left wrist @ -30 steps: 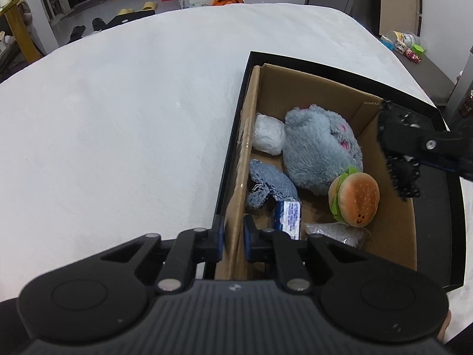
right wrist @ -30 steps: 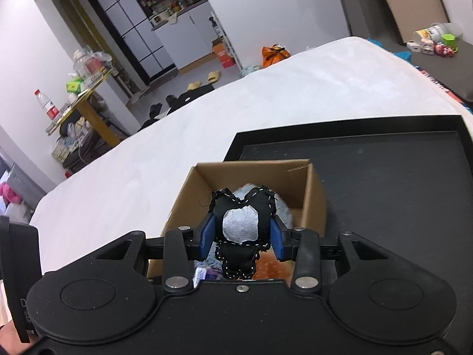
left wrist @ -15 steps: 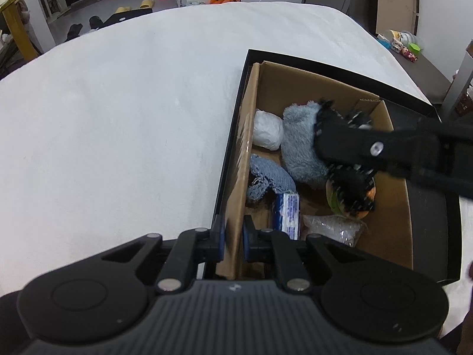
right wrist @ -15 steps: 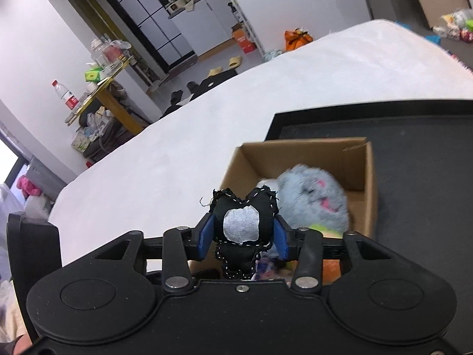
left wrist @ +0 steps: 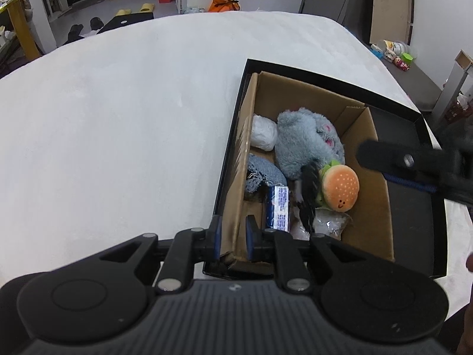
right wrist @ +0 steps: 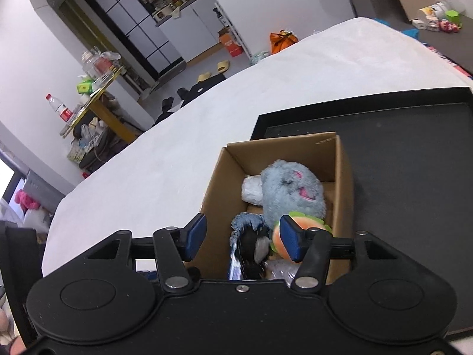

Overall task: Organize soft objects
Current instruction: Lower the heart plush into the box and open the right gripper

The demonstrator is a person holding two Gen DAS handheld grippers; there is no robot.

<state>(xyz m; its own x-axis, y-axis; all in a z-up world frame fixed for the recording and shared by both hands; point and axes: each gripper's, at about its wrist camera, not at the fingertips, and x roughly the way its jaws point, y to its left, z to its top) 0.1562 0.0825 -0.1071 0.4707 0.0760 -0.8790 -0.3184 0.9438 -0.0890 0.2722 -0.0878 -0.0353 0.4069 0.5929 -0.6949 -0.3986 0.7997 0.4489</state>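
A cardboard box (left wrist: 375, 183) stands in a black tray (left wrist: 414, 124). It holds a grey plush (left wrist: 307, 145), a burger plush (left wrist: 340, 188), a white bundle (left wrist: 263, 131), a blue knit piece (left wrist: 263, 171) and a blue-white packet (left wrist: 278, 204). A black-and-white soft toy (left wrist: 307, 192) lies blurred between packet and burger; it also shows in the right wrist view (right wrist: 254, 245). My left gripper (left wrist: 232, 236) is shut on the box's near left wall. My right gripper (right wrist: 242, 236) is open and empty above the box (right wrist: 343, 177); it also shows in the left wrist view (left wrist: 414, 162).
The tray (right wrist: 414, 153) sits on a white padded surface (left wrist: 118, 118). Beyond its edge are a yellow table (right wrist: 97, 100) with bottles, floor clutter, an orange bag (right wrist: 280, 40) and small toys (left wrist: 396, 53) on a dark bench.
My right gripper opened and let go of the black-and-white toy, which dropped into the box beside the burger. The right gripper drew back to the right. The left gripper kept its hold.
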